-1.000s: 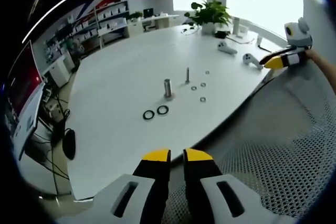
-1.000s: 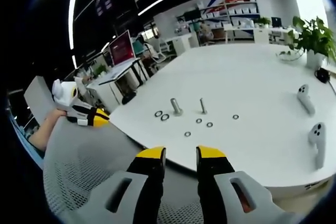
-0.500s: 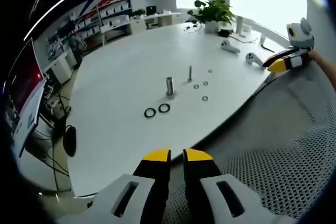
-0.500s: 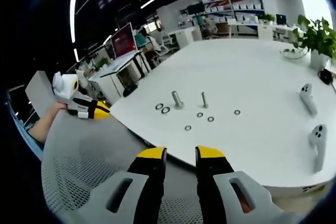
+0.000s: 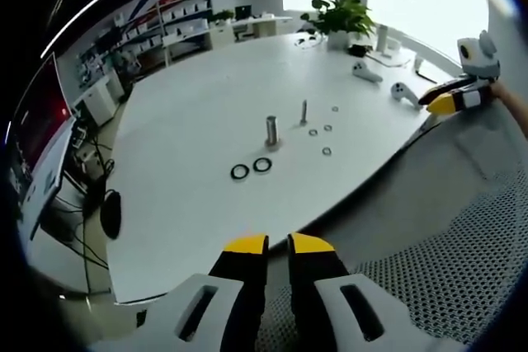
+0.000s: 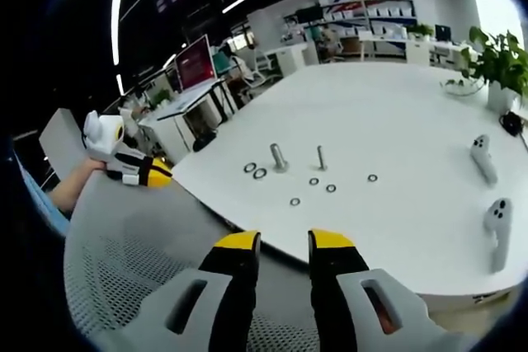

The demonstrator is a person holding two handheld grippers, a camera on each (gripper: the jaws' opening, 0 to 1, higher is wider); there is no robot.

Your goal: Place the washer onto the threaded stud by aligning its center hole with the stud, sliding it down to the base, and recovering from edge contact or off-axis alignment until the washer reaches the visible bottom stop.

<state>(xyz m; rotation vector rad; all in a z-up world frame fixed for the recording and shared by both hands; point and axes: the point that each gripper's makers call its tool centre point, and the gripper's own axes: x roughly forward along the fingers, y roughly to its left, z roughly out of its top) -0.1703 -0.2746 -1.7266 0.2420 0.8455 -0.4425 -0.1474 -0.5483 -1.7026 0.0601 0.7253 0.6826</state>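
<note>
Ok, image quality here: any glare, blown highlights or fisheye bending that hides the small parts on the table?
Left gripper view: windows blown out at top, table edge bowed, black rings crisp. Right gripper view: ceiling light strips curve strongly, small washers tiny but distinct, thin stud sharp.

White desk (image 6: 412, 113) w/ 2 white handheld controllers (image 6: 481, 157) near its edge, potted plant (image 5: 340, 16) at far side. Grey mesh chair (image 5: 445, 278) just below desk edge. Red monitor (image 6: 190, 72) & shelving (image 5: 169, 26) in bkgd.
</note>
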